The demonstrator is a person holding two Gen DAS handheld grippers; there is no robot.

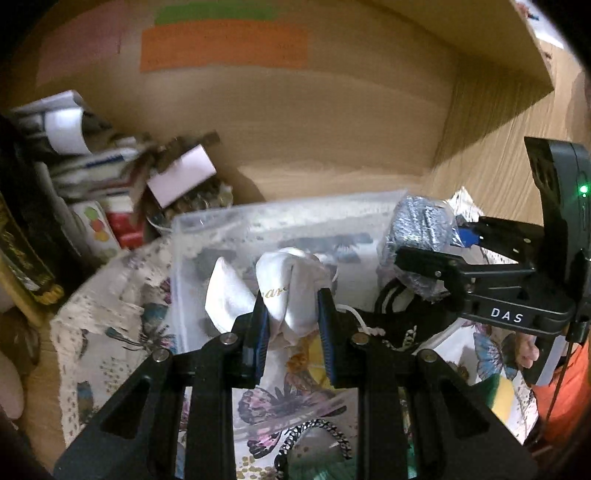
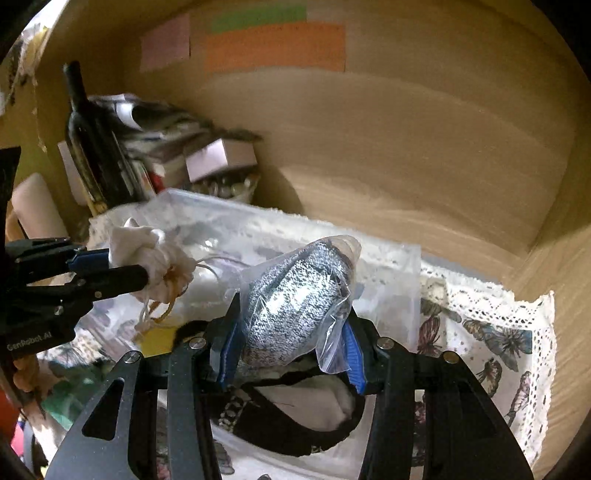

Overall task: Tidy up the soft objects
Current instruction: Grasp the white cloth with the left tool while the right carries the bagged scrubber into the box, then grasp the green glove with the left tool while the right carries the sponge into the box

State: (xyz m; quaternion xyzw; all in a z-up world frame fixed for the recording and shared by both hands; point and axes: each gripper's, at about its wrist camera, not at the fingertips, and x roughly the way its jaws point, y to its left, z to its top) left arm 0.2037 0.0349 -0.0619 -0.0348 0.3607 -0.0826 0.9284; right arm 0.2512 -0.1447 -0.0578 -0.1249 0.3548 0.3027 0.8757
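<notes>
Halfway at best, I'd guess: both things are held over the clear plastic box point(image 2: 388, 258) on the butterfly cloth point(image 2: 498, 343), neither dropped in. Right gripper point(image 2: 291, 332) squeezes a bagged grey knit bundle point(image 2: 295, 299); left gripper point(image 1: 291, 314) pinches a crumpled white drawstring pouch point(image 1: 284, 288).

Count of items, shelf nook with cloth and bin

Two grippers: left gripper point(image 1: 291, 317) at 6 o'clock, right gripper point(image 2: 291, 347) likewise in its own view. One white drawstring pouch point(image 1: 284, 291); one grey knit item in a clear bag point(image 2: 295, 299); one clear plastic bin point(image 2: 388, 266); one butterfly-print cloth point(image 2: 498, 343); one dark bottle point(image 2: 88, 140) at 10 o'clock; three coloured paper labels at 12 o'clock: orange point(image 2: 275, 46), green point(image 2: 258, 18), pink point(image 2: 166, 42).
</notes>
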